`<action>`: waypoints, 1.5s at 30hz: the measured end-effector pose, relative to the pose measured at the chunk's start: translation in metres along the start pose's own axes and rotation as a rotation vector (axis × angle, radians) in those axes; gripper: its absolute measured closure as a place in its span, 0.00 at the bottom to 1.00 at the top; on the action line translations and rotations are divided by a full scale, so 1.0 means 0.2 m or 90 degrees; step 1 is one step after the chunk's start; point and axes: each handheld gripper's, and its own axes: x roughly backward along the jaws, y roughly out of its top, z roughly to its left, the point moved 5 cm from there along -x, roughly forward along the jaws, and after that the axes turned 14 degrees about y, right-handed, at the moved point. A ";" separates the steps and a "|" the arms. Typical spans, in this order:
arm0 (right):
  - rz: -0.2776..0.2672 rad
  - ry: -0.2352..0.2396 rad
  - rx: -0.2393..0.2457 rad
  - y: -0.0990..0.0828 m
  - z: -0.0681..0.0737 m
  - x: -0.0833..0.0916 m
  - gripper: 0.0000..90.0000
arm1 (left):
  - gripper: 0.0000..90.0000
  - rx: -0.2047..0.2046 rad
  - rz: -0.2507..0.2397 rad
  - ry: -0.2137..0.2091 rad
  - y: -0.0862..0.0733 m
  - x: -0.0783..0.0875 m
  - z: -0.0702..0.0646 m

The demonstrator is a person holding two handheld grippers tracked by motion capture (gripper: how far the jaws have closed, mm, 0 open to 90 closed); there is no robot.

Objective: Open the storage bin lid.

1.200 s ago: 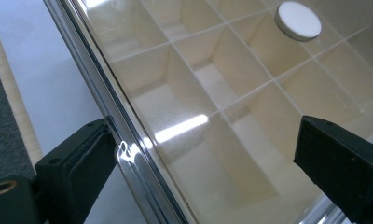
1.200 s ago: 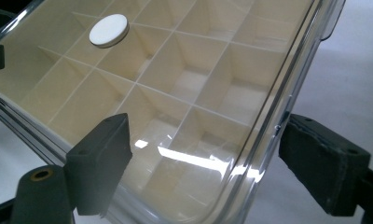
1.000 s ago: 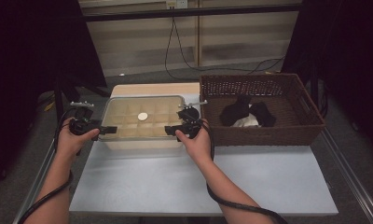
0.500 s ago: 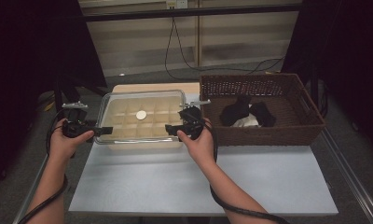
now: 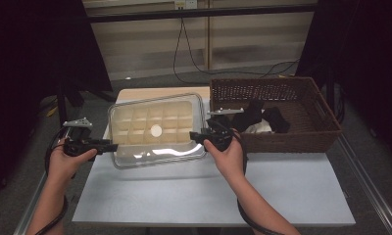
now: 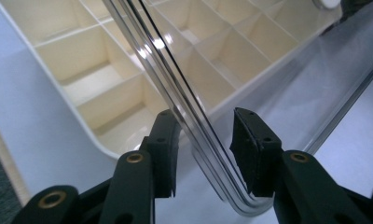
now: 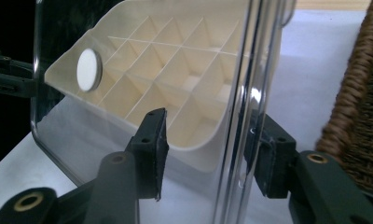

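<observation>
A clear plastic lid (image 5: 157, 154) hangs tilted over a cream tray (image 5: 135, 125) of several square compartments, its near edge out over the table. A white round disc (image 5: 156, 130) sits on the lid. My left gripper (image 5: 113, 145) has the lid's left rim (image 6: 201, 135) between its jaws, which have just been closing. On the right rim (image 7: 238, 116) my right gripper (image 5: 194, 134) has just been closing the same way. In the left gripper view the cream tray (image 6: 105, 88) lies below the raised rim. The disc (image 7: 89, 70) and tray (image 7: 175, 79) show through the lid in the right gripper view.
A brown wicker basket (image 5: 287, 139) stands right of the tray, close beside my right hand, with dark cloth items and something white inside. The grey table (image 5: 208, 196) stretches toward me. A wooden board (image 5: 159, 91) lies under the tray's far side.
The lid, flat on the tray a second ago, now sits tilted and shifted toward me and to the left. Both hands moved with it, and both pairs of jaws narrowed onto its rims.
</observation>
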 end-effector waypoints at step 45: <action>0.018 -0.039 0.043 -0.30 -0.12 0.21 0.53 | 0.69 -0.037 -0.007 -0.024 0.01 -0.11 -0.20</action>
